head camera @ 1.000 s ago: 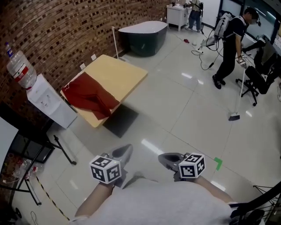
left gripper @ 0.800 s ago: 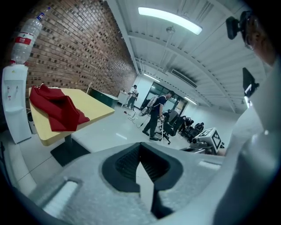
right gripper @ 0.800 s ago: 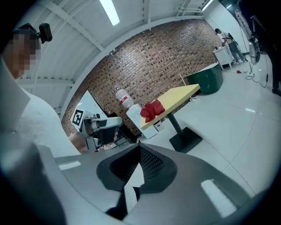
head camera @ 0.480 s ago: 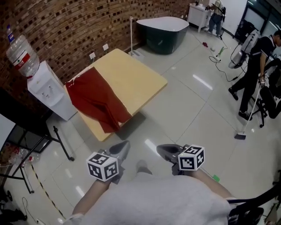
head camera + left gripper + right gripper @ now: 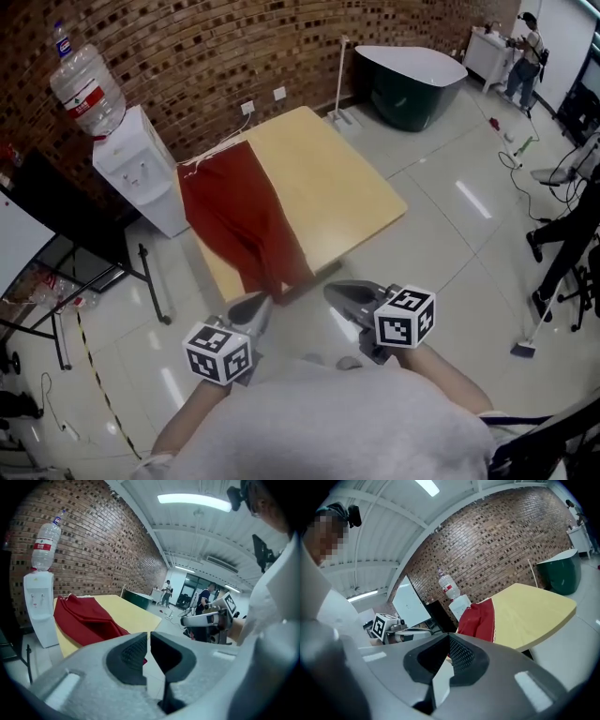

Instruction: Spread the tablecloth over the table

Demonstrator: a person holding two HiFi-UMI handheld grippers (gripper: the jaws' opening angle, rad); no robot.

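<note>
A yellow table (image 5: 323,183) stands ahead by the brick wall. The red tablecloth (image 5: 239,211) lies bunched over its left part and hangs over the near edge. My left gripper (image 5: 251,307) is held just short of that hanging end, shut but for a hairline slit, with nothing in it. To its right my right gripper (image 5: 342,295) is shut and empty, close to the table's near edge. The left gripper view has the tablecloth (image 5: 84,618) beyond the left gripper (image 5: 149,639). In the right gripper view the tablecloth (image 5: 480,618) and table (image 5: 534,609) lie past the right gripper (image 5: 449,646).
A white water dispenser (image 5: 141,173) with a bottle on it stands left of the table. A dark green tub (image 5: 412,80) sits behind it. A black stand (image 5: 84,281) is at the left. A person (image 5: 525,37) and a broom (image 5: 530,342) are far right on the glossy floor.
The table and cloth have come much nearer and larger in the head view. Both grippers have moved forward up to the table's near edge, both still empty.
</note>
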